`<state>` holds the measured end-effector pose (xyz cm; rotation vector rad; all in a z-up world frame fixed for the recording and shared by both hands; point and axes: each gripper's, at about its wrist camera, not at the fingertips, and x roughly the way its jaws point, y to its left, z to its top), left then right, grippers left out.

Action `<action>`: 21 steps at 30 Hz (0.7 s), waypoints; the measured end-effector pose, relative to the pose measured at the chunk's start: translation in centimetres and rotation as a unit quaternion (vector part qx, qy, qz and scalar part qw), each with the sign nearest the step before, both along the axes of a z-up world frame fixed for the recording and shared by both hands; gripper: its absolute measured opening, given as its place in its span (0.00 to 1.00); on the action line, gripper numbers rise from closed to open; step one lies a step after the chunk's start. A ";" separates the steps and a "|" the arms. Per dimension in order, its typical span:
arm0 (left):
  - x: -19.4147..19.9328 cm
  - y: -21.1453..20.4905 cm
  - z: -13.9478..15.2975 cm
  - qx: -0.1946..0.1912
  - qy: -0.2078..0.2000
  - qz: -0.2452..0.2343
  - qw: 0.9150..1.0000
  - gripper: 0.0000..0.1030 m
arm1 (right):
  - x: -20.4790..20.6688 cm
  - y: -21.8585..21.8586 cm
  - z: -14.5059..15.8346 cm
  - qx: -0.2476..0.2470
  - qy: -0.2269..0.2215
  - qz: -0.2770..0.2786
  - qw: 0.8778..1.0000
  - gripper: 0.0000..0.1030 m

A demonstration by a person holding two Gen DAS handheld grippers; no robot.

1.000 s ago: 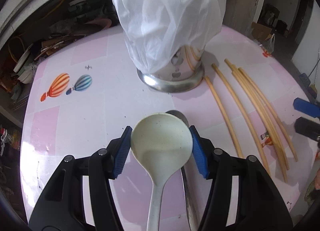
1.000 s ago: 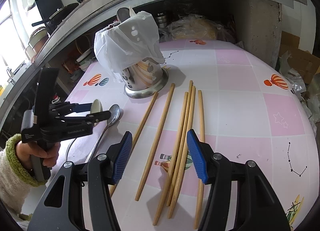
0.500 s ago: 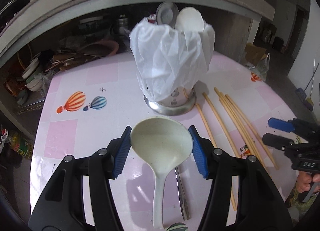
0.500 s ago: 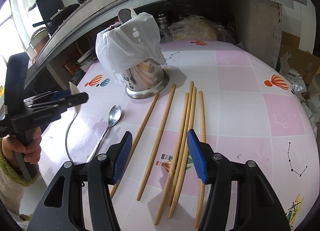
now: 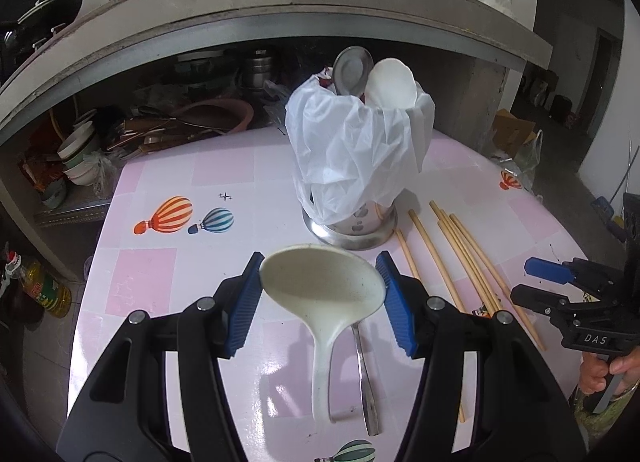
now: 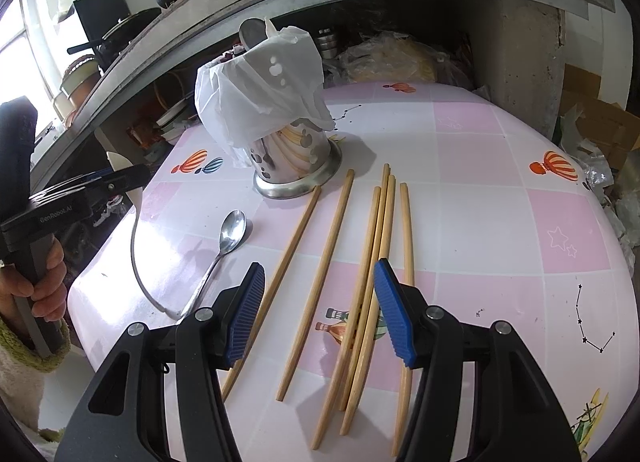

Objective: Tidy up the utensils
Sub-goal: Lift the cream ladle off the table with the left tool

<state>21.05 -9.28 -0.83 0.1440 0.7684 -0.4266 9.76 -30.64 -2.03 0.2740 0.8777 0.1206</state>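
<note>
Left gripper (image 5: 320, 294) fingers clamp the white ladle (image 5: 322, 287) bowl-forward, handle trailing back; right gripper (image 6: 319, 312) fingers apart, empty.

Shiny metal holder (image 5: 352, 226), seemingly wooden chopsticks (image 6: 332, 262)

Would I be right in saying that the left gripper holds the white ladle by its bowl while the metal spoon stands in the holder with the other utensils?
Not quite. The left gripper does hold the white ladle by its bowl, but the metal spoon lies flat on the table, in front of the holder; the right wrist view shows it.
</note>
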 end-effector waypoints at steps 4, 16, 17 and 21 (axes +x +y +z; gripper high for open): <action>-0.1 0.2 0.4 -0.002 -0.006 0.003 1.000 0.53 | 0.0 0.0 0.0 0.000 0.000 0.000 1.000 0.54; -0.3 0.5 1.2 -0.005 -0.019 0.008 1.000 0.53 | 0.0 0.1 0.0 0.001 0.000 -0.001 1.000 0.54; -0.3 0.6 1.3 -0.006 -0.020 0.008 1.000 0.53 | 0.0 0.0 0.0 0.000 0.000 0.000 1.000 0.54; -0.4 0.7 1.8 -0.009 -0.026 0.010 1.000 0.53 | 0.0 0.0 0.0 0.000 0.000 0.000 1.000 0.54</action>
